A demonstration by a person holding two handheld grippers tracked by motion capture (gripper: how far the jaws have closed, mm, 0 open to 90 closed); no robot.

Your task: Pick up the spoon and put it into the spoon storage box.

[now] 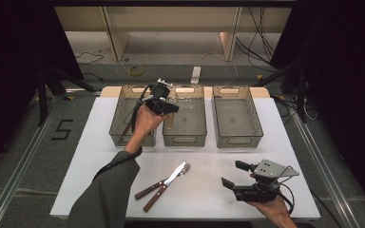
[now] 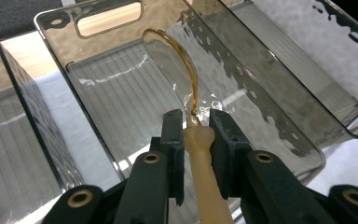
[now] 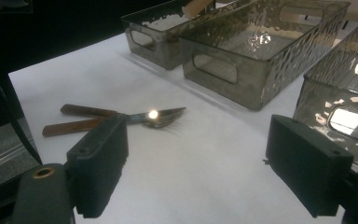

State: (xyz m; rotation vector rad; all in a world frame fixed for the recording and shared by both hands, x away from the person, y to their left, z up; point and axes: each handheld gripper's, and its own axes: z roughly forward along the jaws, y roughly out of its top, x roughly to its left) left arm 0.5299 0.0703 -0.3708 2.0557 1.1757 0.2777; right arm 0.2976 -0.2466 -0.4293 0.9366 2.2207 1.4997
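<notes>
The left gripper (image 2: 196,128) clamps the handle of a translucent spoon (image 2: 177,65), its bowl over the middle bin (image 2: 107,21); lower it well inside before releasing, probably bowl first; the right gripper (image 3: 196,158) waits wide open, empty.

Three bins (image 1: 184,137) wall the far side; knife (image 1: 165,185) and fork (image 1: 164,181) lie centre-front.
</notes>
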